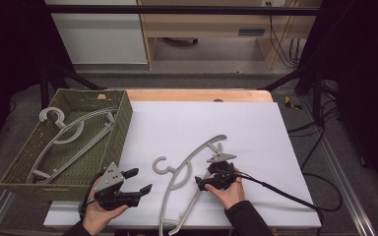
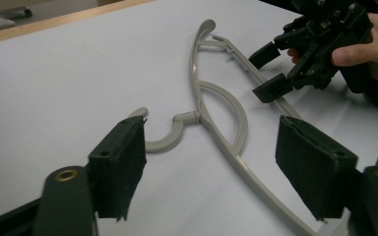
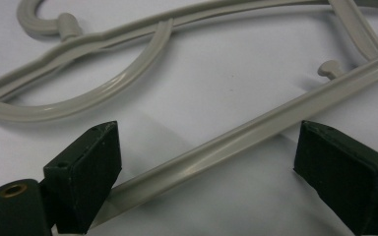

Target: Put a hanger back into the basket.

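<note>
High view: a woven green basket point(image 1: 120, 120) is seen at the left of the bench point(image 1: 256, 123), and two grey hangers point(image 1: 71, 132) are laid inside it. A third grey hanger point(image 1: 189, 164) lies flat on the white sheet point(image 1: 202, 118), near the front edge. Its lower end is cut off by the picture border. The left hand-held gripper point(image 1: 140, 181) is open and holds nothing. The right hand-held gripper point(image 3: 202, 162) is open too, with the hanger's straight bar between its jaws, not pressed. Much free sheet is left behind the hanger.

No lettering, label or number is legible anywhere — none.
</note>
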Tool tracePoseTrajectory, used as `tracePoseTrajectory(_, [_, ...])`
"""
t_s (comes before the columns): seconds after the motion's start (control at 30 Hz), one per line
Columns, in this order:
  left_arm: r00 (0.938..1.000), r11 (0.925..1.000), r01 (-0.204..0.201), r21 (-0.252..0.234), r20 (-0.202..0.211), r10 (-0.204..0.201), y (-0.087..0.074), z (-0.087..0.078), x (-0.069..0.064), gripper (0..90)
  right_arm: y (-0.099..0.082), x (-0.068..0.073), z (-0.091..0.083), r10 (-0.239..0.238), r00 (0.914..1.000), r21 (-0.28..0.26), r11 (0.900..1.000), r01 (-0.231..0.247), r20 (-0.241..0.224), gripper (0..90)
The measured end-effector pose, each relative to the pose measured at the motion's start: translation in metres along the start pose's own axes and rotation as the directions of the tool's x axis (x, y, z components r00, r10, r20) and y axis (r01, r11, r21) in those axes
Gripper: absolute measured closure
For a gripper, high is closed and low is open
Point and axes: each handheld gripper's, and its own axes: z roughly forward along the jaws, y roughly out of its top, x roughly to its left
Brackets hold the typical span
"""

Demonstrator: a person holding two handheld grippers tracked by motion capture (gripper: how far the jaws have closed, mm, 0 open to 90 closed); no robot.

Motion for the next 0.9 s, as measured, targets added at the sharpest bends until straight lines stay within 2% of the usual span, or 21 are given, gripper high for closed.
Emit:
tracePoseTrajectory(0.07, [1.0, 0.9999, -0.008, 0.01, 0.0, 0.008, -0.001, 0.002, 0.0, 24.2, 0.002, 0.001, 0.002, 0.036, 0.9993, 0.001, 0.9993, -0.036, 0.011, 14.2])
tracePoseTrajectory(0.1, [1.0, 0.9999, -0.007, 0.013, 0.001, 0.007, -0.001, 0.002, 0.0, 24.1, 0.002, -0.001, 0.002, 0.015, 0.9998, 0.013, 0.9998, -0.015, 0.014, 15.0])
tracePoseTrajectory(0.17, [1.0, 0.9999, -0.007, 0.016, 0.0, 0.007, -0.001, 0.002, 0.0, 24.1, 0.003, -0.002, 0.002, 0.016, 0.9996, 0.014, 0.9998, -0.016, 0.022, 18.4])
tracePoseTrajectory(0.23, [1.0, 0.9997, -0.008, 0.021, 0.0, 0.008, -0.001, 0.003, 0.001, 24.3, 0.004, -0.003, 0.001, 0.022, 0.9995, 0.017, 0.9996, -0.022, 0.024, 20.3])
tracePoseTrajectory(0.3, [1.0, 0.9994, -0.009, 0.034, -0.004, 0.009, -0.002, 0.004, 0.001, 24.7, 0.007, -0.006, 0.0, 0.048, 0.9985, 0.032, 0.9983, -0.049, 0.025, 26.0])
tracePoseTrajectory(0.43, [0.9999, 0.999, -0.01, 0.045, -0.011, 0.011, -0.003, 0.006, 0.002, 25.1, 0.012, -0.01, 0.0, 0.064, 0.9973, 0.047, 0.9967, -0.066, 0.034, 34.0])
tracePoseTrajectory(0.73, [0.9997, 0.9984, -0.013, 0.054, -0.019, 0.014, -0.004, 0.007, 0.003, 25.4, 0.024, -0.022, 0.007, 0.078, 0.9962, 0.058, 0.9951, -0.08, 0.039, 45.8])
tracePoseTrajectory(0.9, [0.9997, 0.9985, -0.014, 0.053, -0.021, 0.015, -0.004, 0.007, 0.003, 25.4, 0.033, -0.034, 0.012, 0.087, 0.9956, 0.062, 0.9941, -0.089, 0.035, 52.6])
